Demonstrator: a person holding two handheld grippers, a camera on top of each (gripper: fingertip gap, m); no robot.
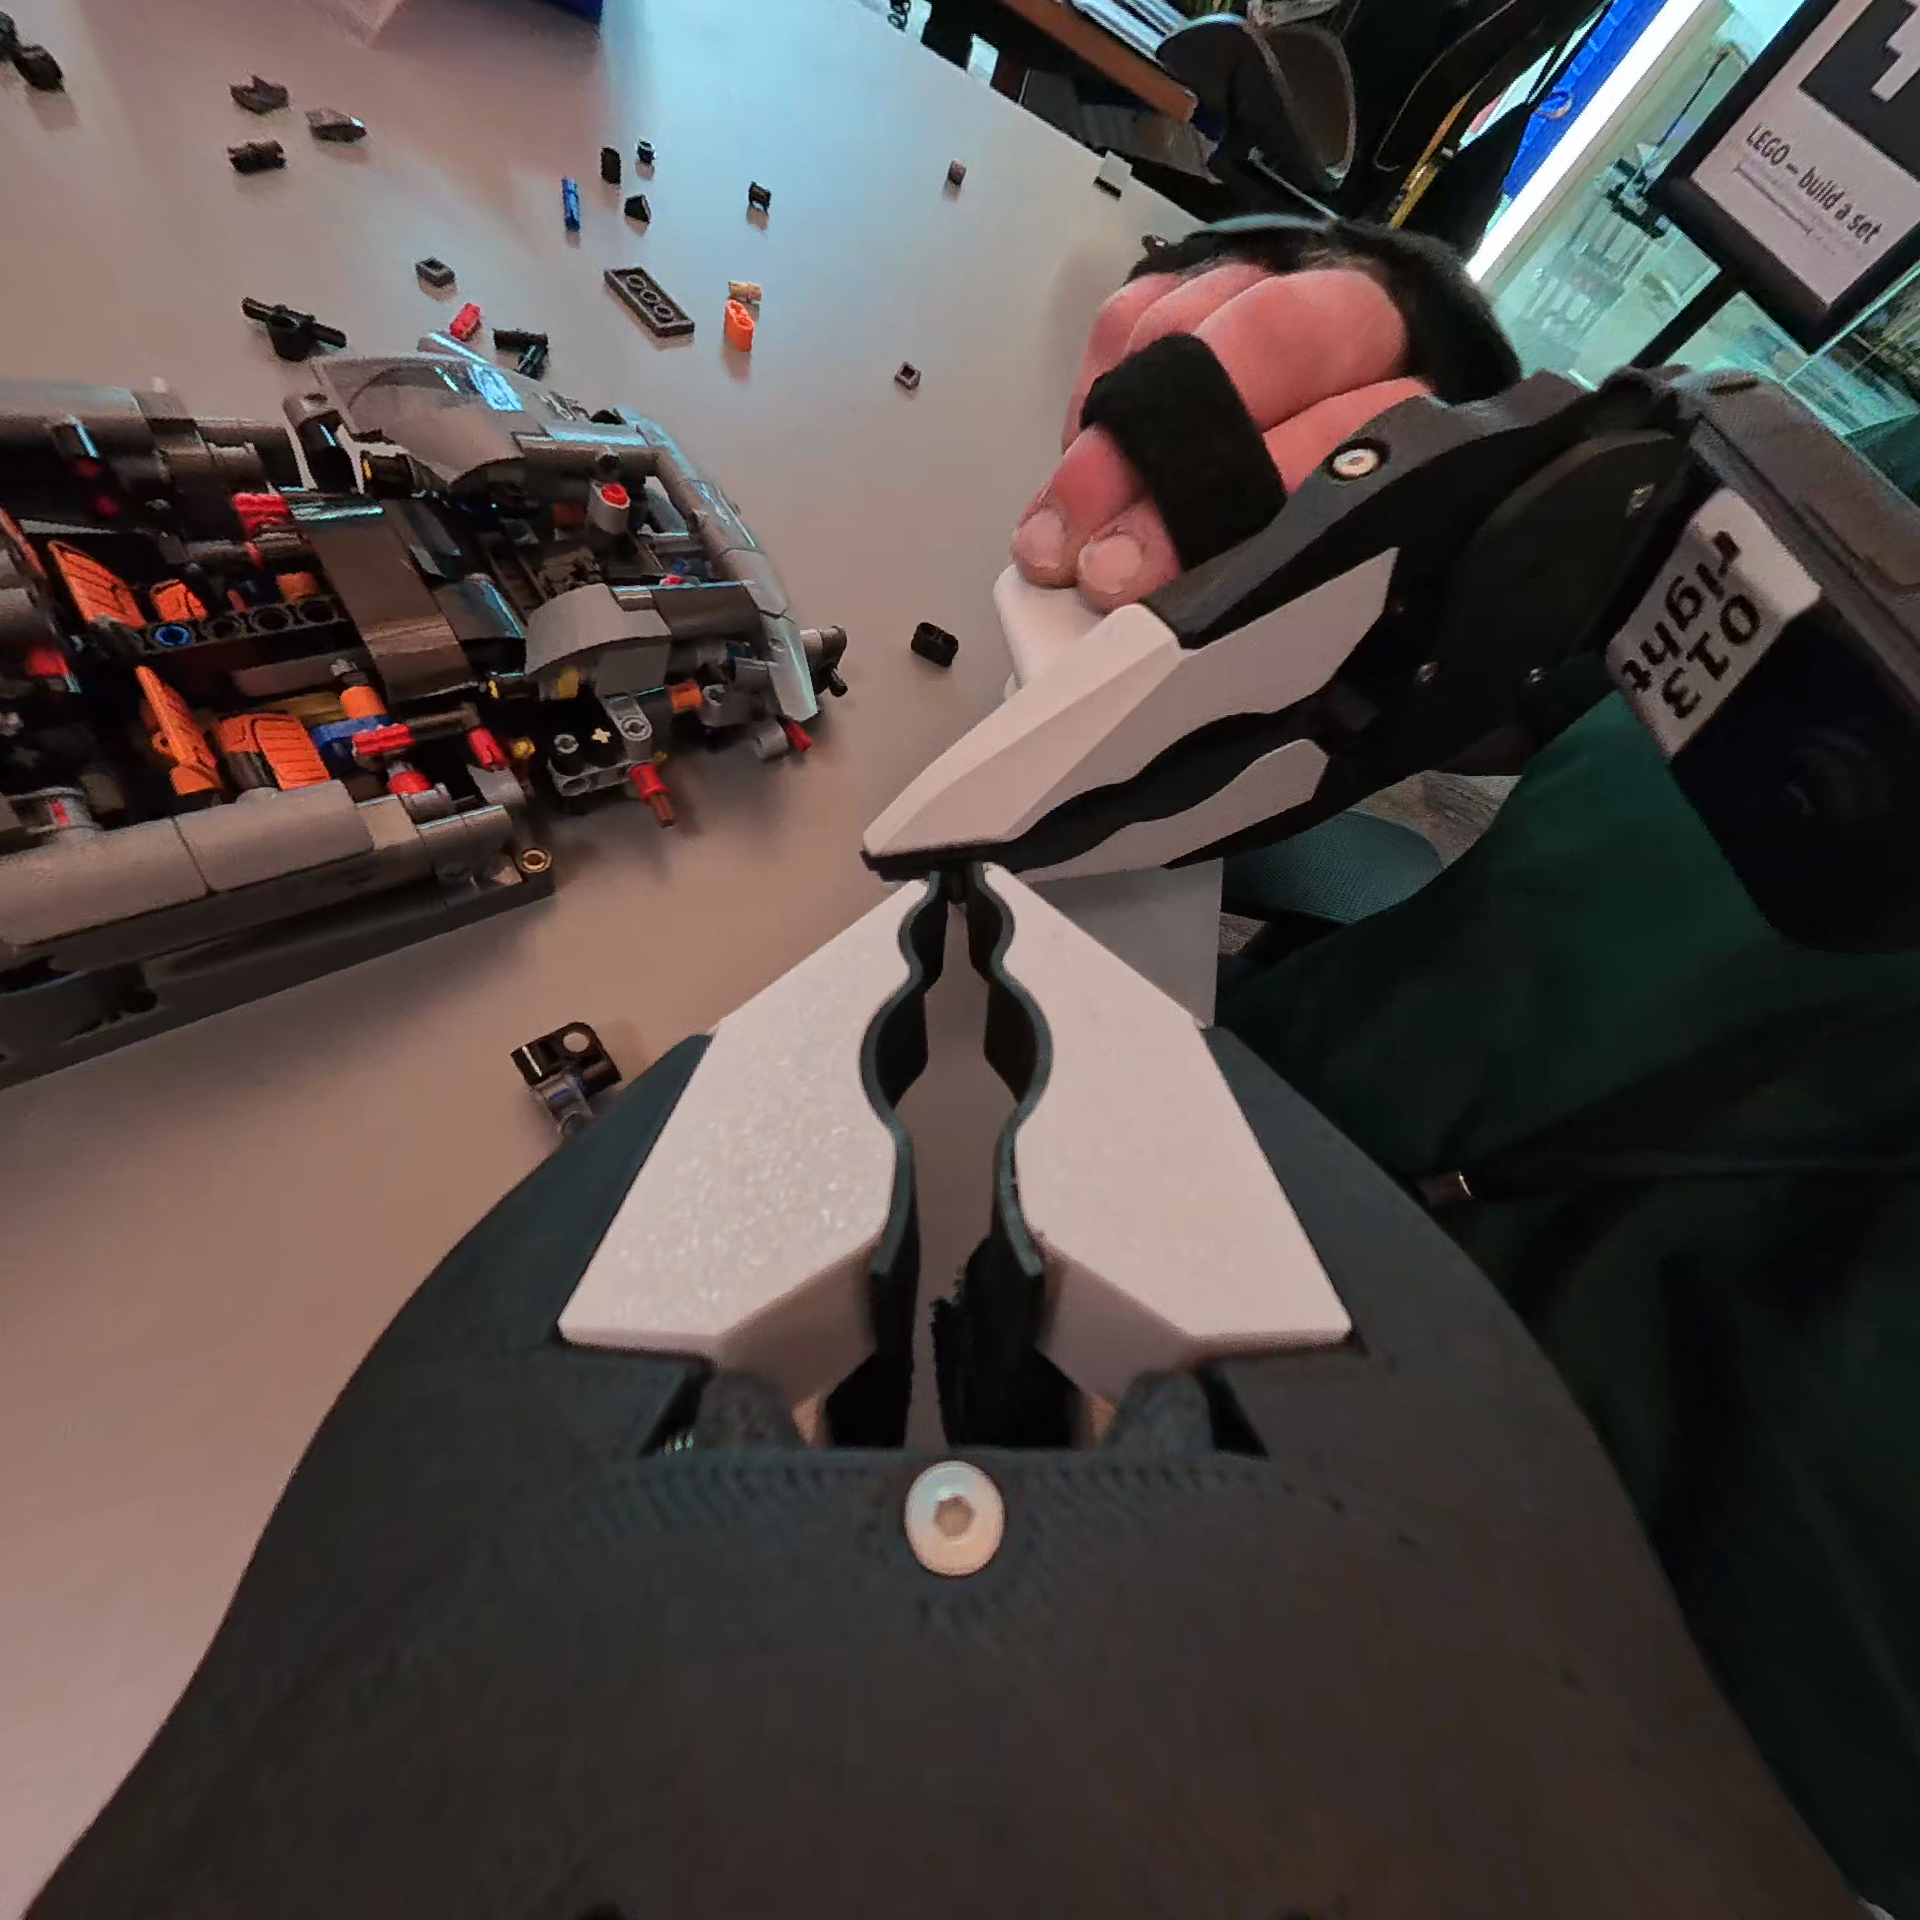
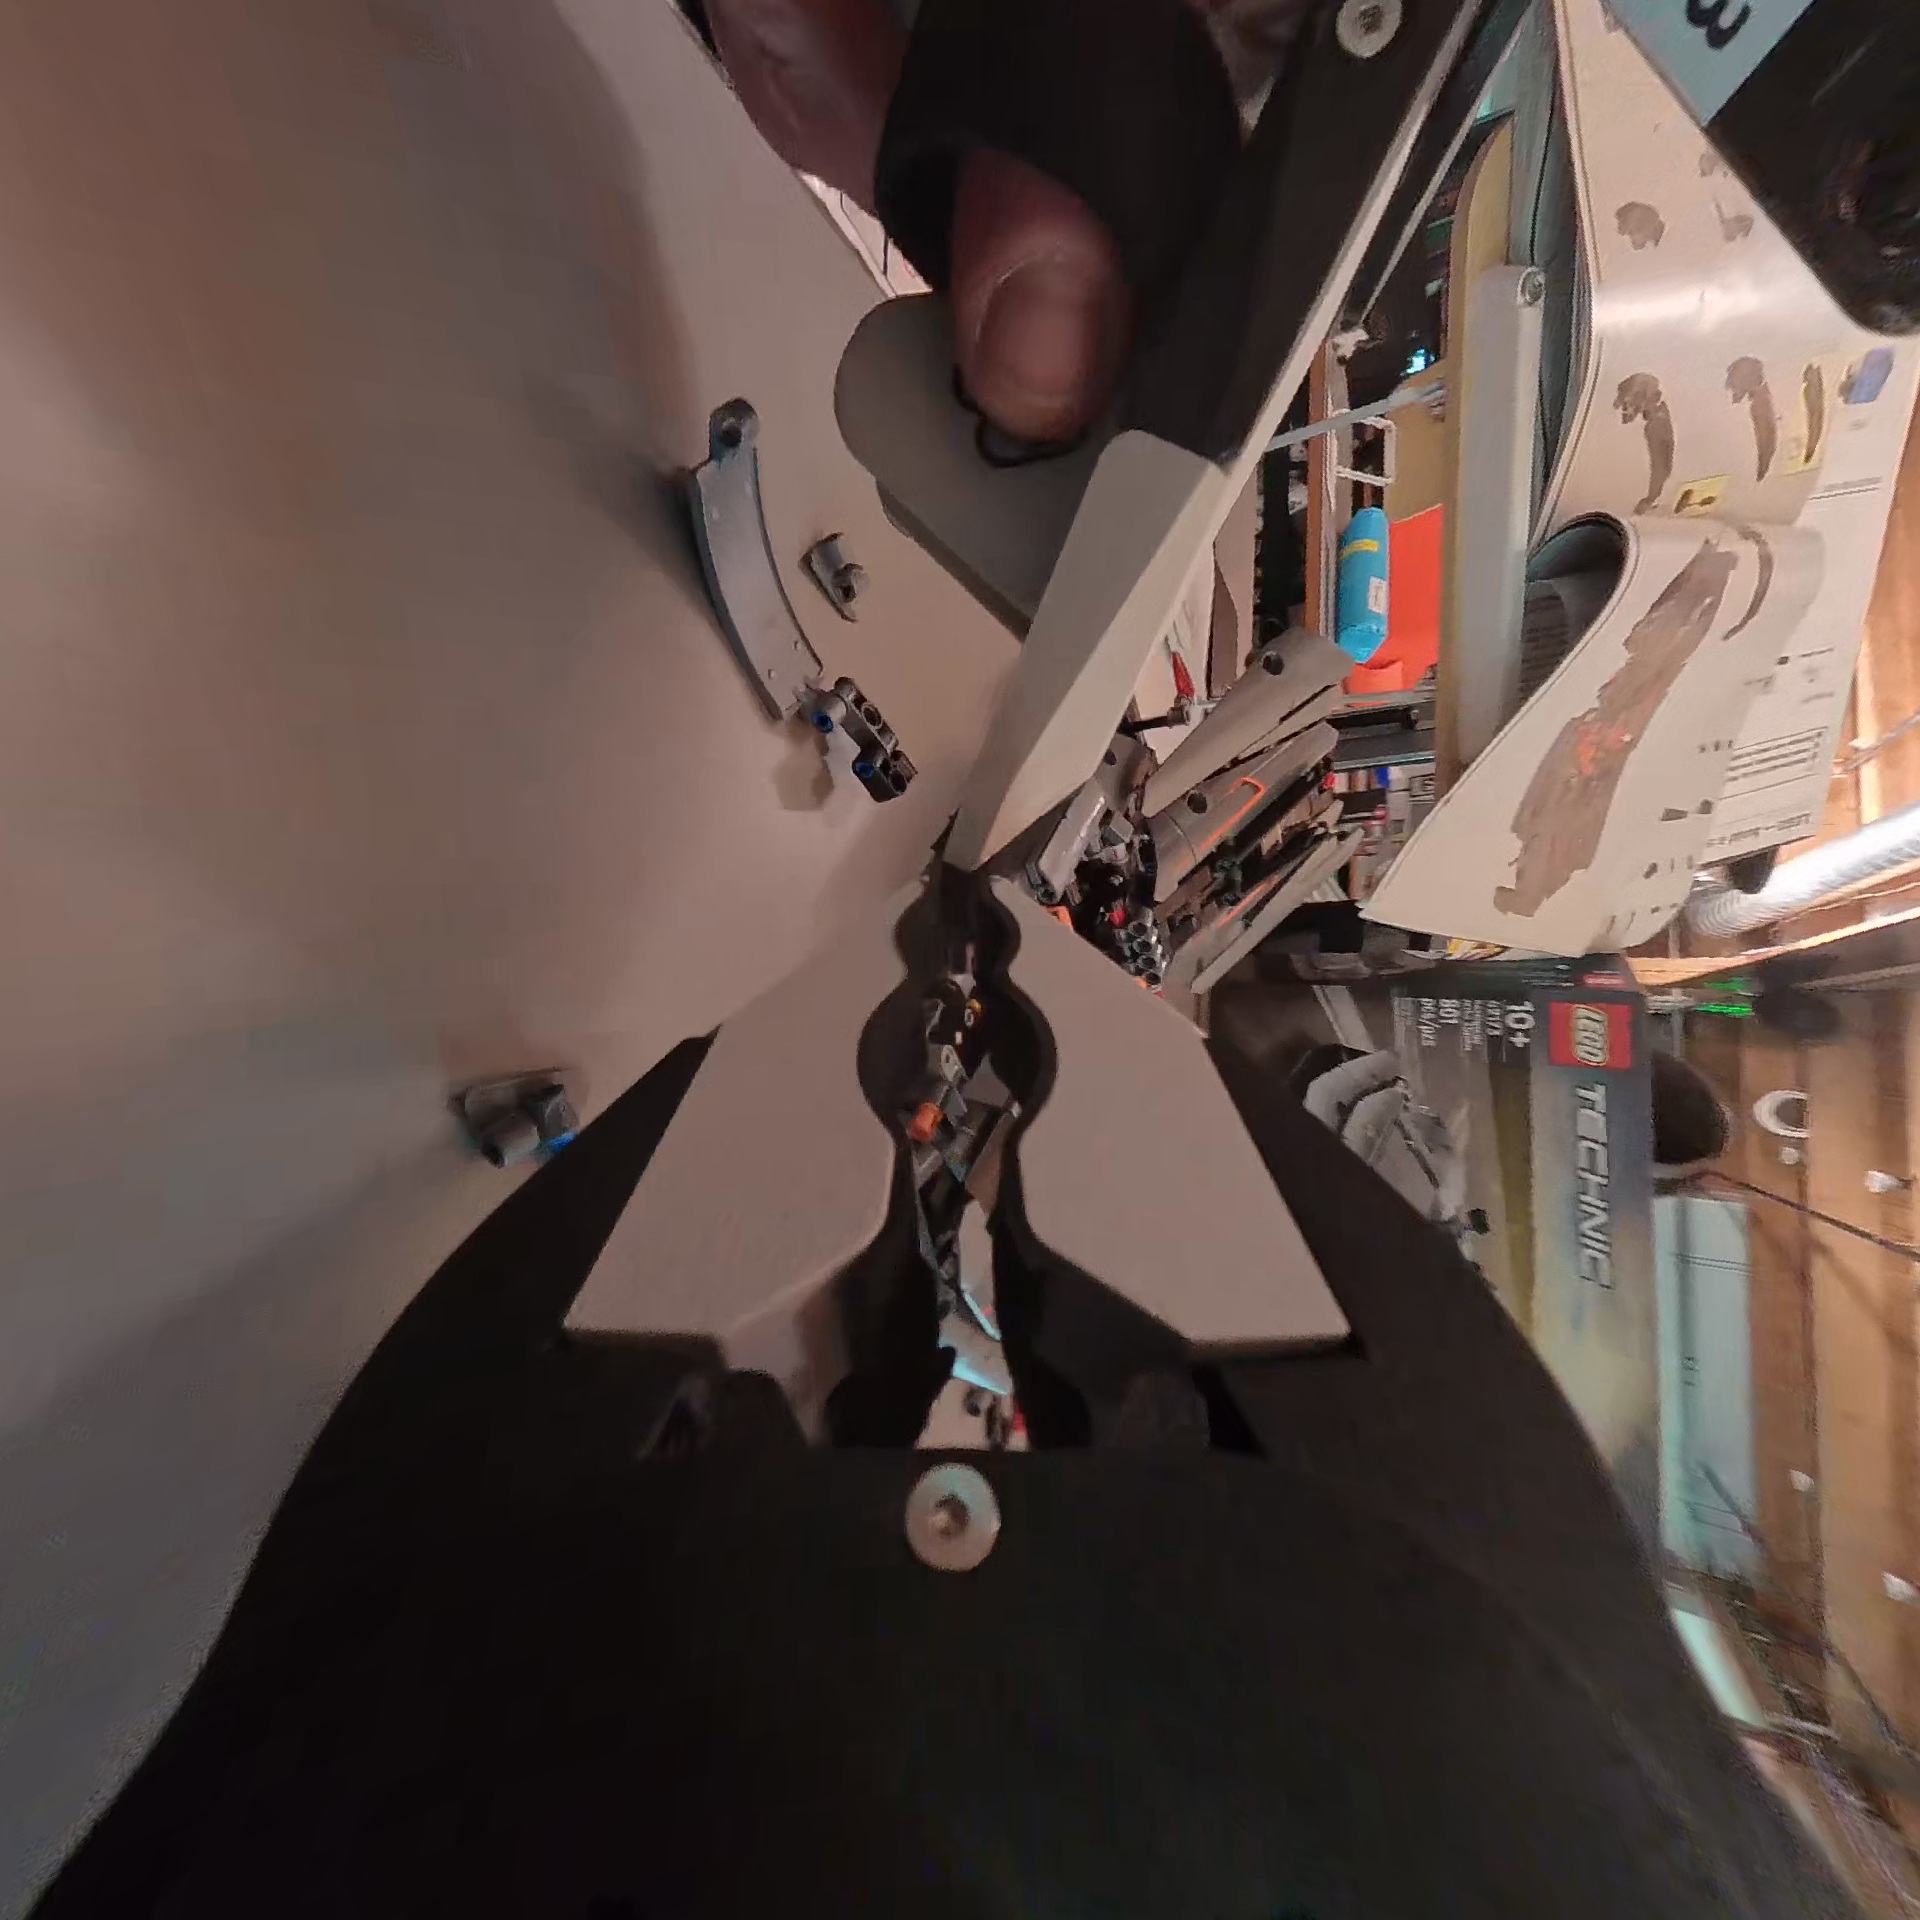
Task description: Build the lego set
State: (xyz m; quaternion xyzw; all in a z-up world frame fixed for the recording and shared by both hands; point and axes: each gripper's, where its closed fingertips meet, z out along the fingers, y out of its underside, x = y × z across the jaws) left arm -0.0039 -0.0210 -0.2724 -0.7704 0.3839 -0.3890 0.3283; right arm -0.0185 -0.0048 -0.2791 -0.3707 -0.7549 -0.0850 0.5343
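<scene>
Grey-and-orange plastic lego car chassis (image 1: 343, 644) approx half built; loose black pieces (image 1: 649, 301) remain. Left gripper (image 1: 951, 883) & right gripper (image 1: 914, 857) tip-to-tip, both jaws closed on tiny dark part (image 1: 953, 885).

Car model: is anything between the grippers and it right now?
Nothing visible. The left gripper and right gripper meet tip to tip above the table; the car model lies beyond, with one loose black piece off to the side.
</scene>
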